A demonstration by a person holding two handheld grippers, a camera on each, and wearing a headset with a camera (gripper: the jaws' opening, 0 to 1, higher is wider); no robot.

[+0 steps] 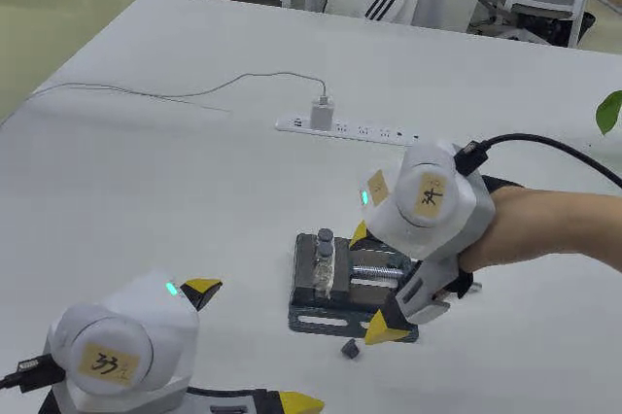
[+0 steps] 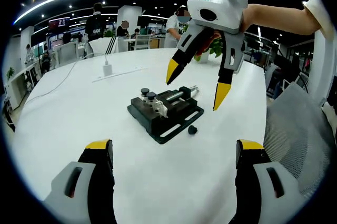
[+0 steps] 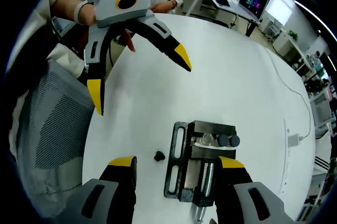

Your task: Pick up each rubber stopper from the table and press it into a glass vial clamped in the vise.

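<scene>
The right gripper (image 1: pixel 371 283) hangs over the vise (image 1: pixel 330 315), jaws spread and empty, a rubber stopper (image 1: pixel 350 348) lies beside the vise, and the left gripper (image 1: pixel 251 345) is likewise spread, farther off.

Right gripper (image 1: pixel 372 283) covers the 3 o'clock end of the vise (image 1: pixel 311 318) – left gripper (image 1: pixel 252 345) gets chopped off by the bottom edge around 7 o'clock.

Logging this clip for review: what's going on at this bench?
A person holds a hand-held gripper in each hand. The right hand-held gripper hovers open over a small vise clamping glass vials, two of which look capped with dark stoppers. One loose rubber stopper lies on the white table beside the vise. The left hand-held gripper is open nearer the person, holding nothing.
</scene>
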